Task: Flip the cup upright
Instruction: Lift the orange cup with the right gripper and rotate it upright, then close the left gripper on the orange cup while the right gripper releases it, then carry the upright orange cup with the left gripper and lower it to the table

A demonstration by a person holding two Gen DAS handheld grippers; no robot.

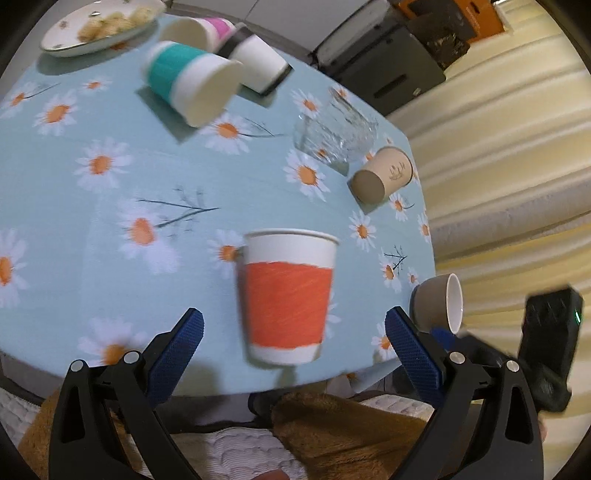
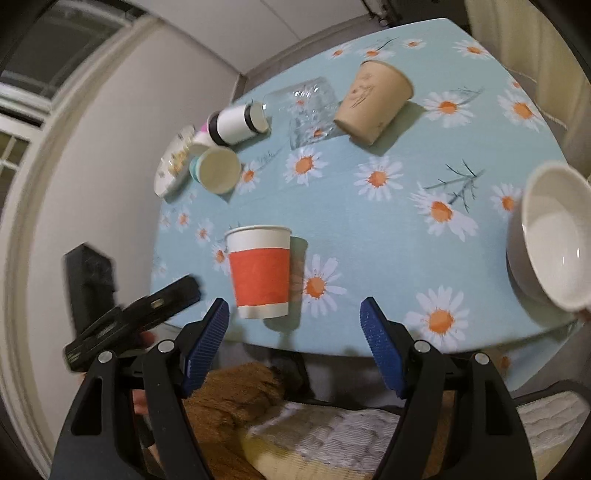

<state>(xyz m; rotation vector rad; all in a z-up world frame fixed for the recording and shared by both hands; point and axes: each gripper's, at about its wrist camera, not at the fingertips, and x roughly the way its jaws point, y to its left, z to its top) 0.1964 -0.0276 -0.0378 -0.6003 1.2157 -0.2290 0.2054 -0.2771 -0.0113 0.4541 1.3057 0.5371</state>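
Both tools are spread wide and hold nothing. Left tool (image 1: 293, 332) sits at the bottom of the left wrist view, its blue pads on either side of the orange-banded paper cup (image 1: 288, 295) but apart from it. Right tool (image 2: 294, 323) sits at the bottom of its own view, with the same cup (image 2: 258, 271) just above its left pad, likewise untouched.

That cup stands on the near edge of the table (image 1: 110, 229), mouth up and base down, so by my reading the flip is finished for this one and it has been let go.

Much is left if the other cups count. In the upper part of the left view a teal-banded cup (image 1: 188, 81) lies on its side, with a white cup with black bands (image 1: 255, 62) and a pink-banded cup (image 1: 207, 31) lying behind it. At centre right a clear glass (image 1: 334, 127) looks tipped over, though blur makes that uncertain, and a brown paper cup (image 1: 384, 175) lies on its side beside it. At the right edge of the table a grey ceramic cup (image 1: 439, 306) lies sideways, its white inside facing right. A plate of food (image 1: 99, 26) sits in the upper left.
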